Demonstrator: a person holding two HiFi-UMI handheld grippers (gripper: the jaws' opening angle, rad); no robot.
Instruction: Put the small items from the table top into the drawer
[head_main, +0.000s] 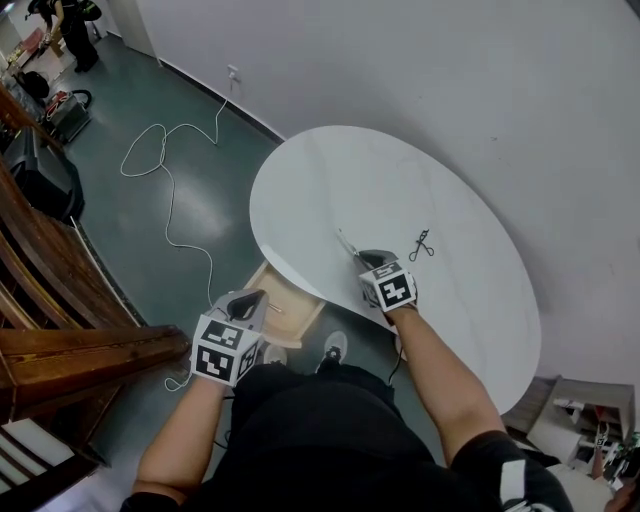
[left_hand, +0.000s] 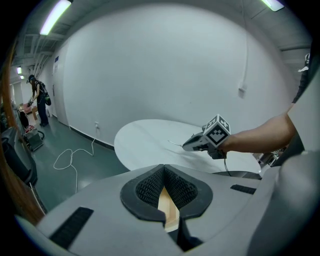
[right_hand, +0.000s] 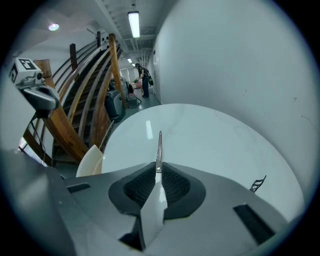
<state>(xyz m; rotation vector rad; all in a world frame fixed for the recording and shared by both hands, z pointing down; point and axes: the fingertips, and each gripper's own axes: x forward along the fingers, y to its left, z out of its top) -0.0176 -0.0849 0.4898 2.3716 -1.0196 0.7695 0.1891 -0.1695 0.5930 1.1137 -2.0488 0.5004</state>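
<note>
While the slender metal tool (right_hand: 159, 145) is pinched by the right gripper (right_hand: 158, 167) above the white table (head_main: 330, 190), the carrying step is judged in hand, and a swing across to the open drawer (head_main: 297, 318), beside which the left gripper (left_hand: 163, 170) is held with jaws pressed together, is called for.

From my feed, the drawer (head_main: 292, 308) sits open under the tabletop's (head_main: 400, 190) near left edge, with my left hand-held gripper (head_main: 254, 298) just above it. My right hand-held gripper (head_main: 366, 258) hangs over the tabletop's near edge, a metal tool (head_main: 348, 243) between its jaws. A clip (head_main: 421, 244) lies just to its right.
</note>
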